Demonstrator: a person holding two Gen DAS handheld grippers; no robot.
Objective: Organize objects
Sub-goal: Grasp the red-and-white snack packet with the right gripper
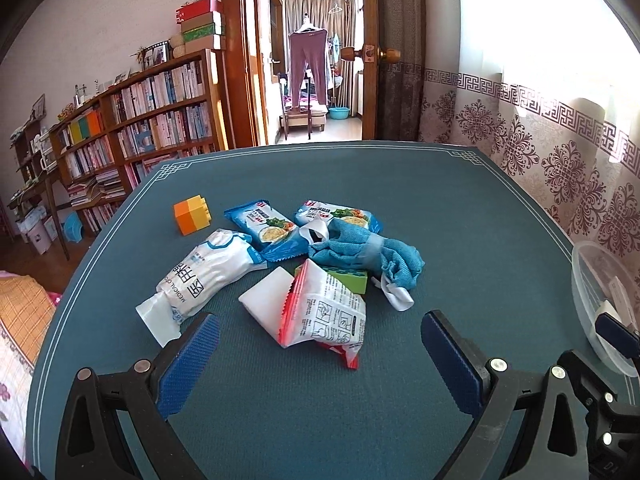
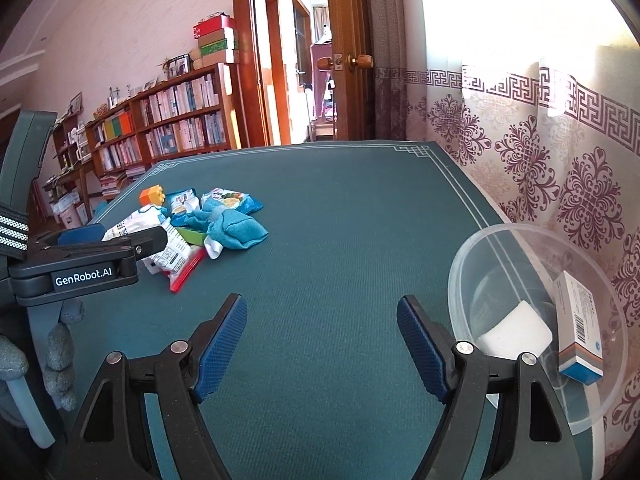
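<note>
Inventory from my remote station, left to right.

Room, far left: a patterned bedspread [image 1: 20, 320] at the table's edge; a wooden bookcase [image 1: 160, 108] packed with books, with stacked boxes [image 1: 202, 24] on top. Centre: an open wooden door [image 1: 370, 52] giving onto a further room where purple trousers [image 1: 307, 68] hang. Right: a patterned curtain [image 1: 540, 152] lit from behind.

Surface: a table under a teal cloth [image 1: 400, 200] with a white border line.

Items on it, left to right in my left wrist view: an orange and yellow block [image 1: 191, 216], apart from the rest; a white medical pack [image 1: 204, 276]; a blue snack packet [image 1: 262, 228]; a white block [image 1: 268, 300] partly under a white and red sachet [image 1: 328, 312]; a green block [image 1: 354, 278] behind that; a second blue snack packet [image 1: 340, 214] with a blue cloth bundle [image 1: 364, 252] lying against it.

Well apart, at the table's right edge: a clear plastic bowl [image 2: 472, 256] holding a white block [image 2: 516, 332] and a small carton [image 2: 580, 336].

My left gripper [image 1: 320, 344] stands wide open and empty just short of the pile. My right gripper [image 2: 322, 340] is likewise spread, holding nothing, over bare cloth beside the bowl.
</note>
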